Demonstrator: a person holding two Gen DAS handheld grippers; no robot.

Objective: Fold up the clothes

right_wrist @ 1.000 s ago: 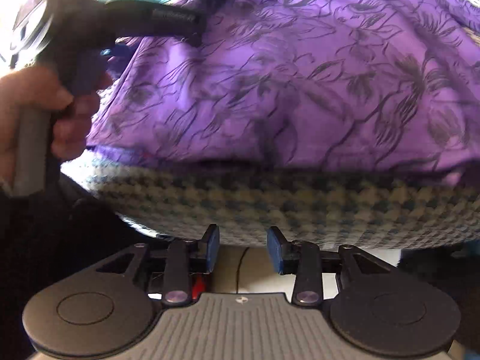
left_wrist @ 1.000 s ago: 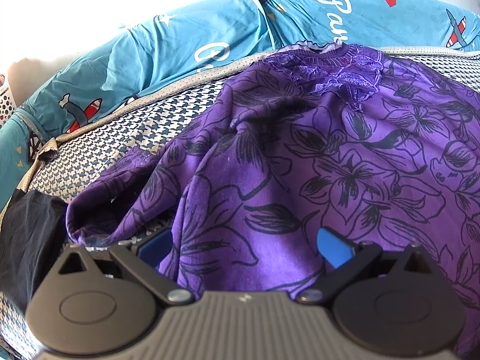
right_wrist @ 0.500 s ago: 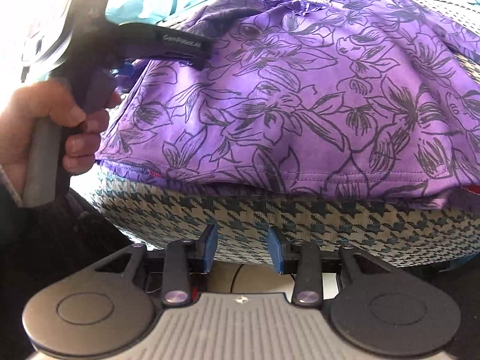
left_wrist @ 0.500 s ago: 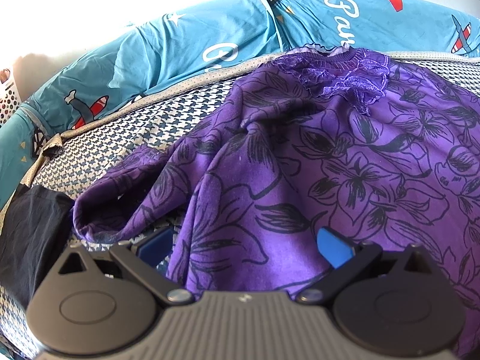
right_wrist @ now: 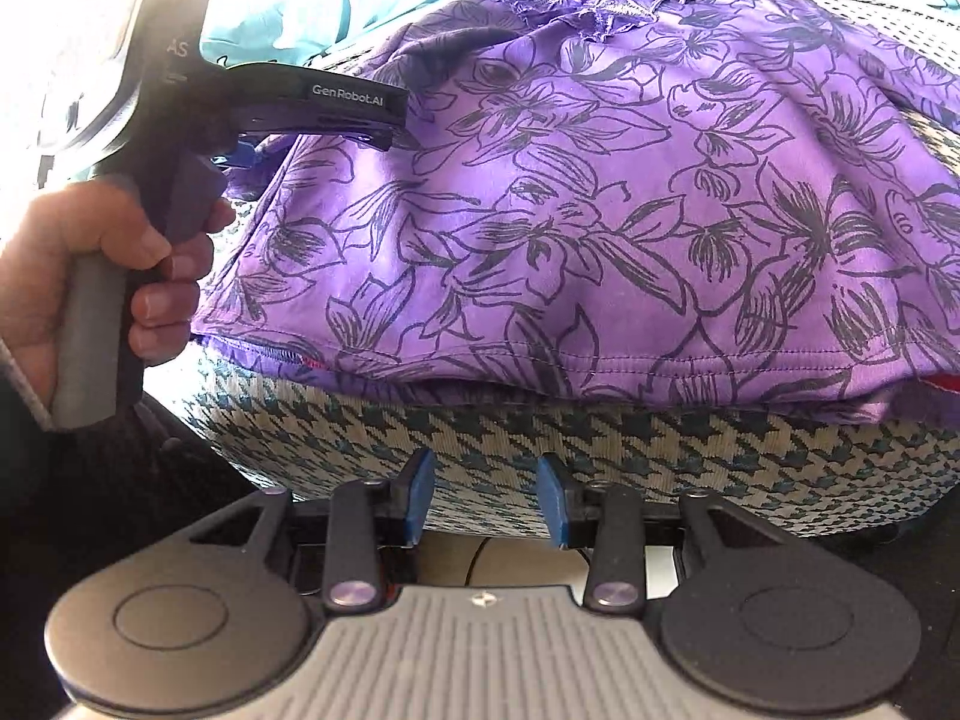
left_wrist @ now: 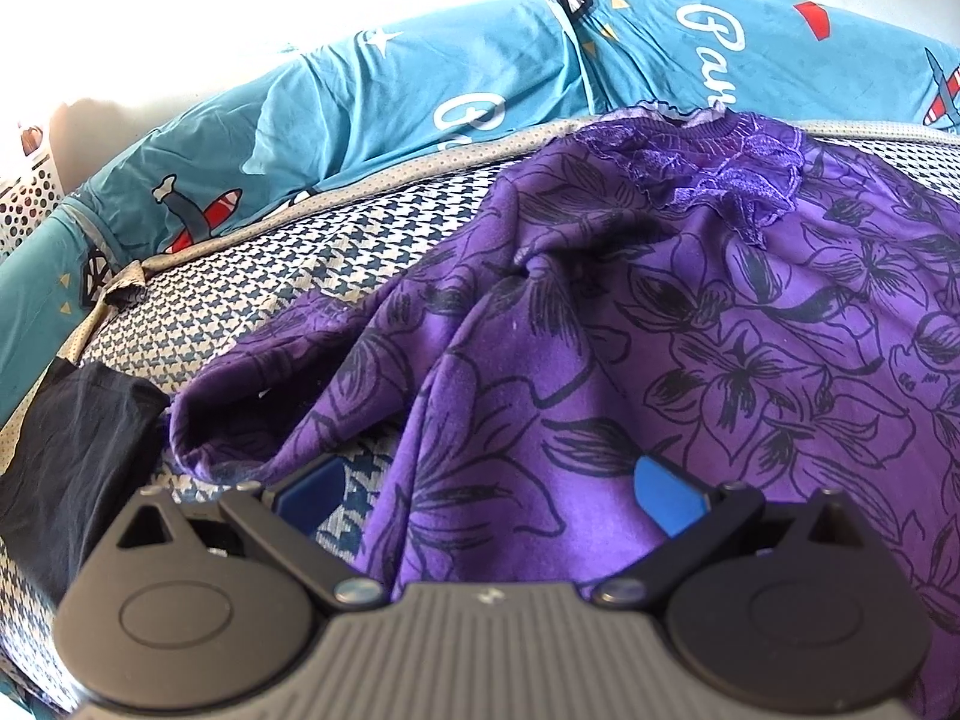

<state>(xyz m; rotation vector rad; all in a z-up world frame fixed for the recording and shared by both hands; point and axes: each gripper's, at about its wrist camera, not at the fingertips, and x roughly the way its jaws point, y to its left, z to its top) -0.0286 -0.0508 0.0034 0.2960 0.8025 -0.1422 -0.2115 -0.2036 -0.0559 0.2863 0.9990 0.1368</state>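
A purple shirt point(left_wrist: 690, 360) with black flower outlines lies spread on a houndstooth bed cover point(left_wrist: 312, 264), its lace collar point(left_wrist: 726, 180) at the far side. My left gripper point(left_wrist: 486, 489) is open, jaws wide, and straddles the shirt's near side, with cloth lying loose between the blue pads point(left_wrist: 666, 492). In the right wrist view a hand point(right_wrist: 90, 276) holds that left gripper point(right_wrist: 399, 132) over the shirt's point(right_wrist: 600, 210) left part. My right gripper point(right_wrist: 485, 501) hangs in front of the bed's edge, below the hem point(right_wrist: 600, 363), partly open with nothing between its fingers.
Blue bedding point(left_wrist: 420, 90) printed with aeroplanes and white letters runs along the far side of the bed. A black garment point(left_wrist: 66, 456) lies at the near left corner. A white perforated basket point(left_wrist: 24, 204) stands at far left. Pale floor point(right_wrist: 510, 558) shows under the bed's edge.
The right wrist view now looks a little more down onto the shirt, so its collar shows and the picture is sharp. The left gripper stays over the shirt's side. Neither pair of jaws has changed.
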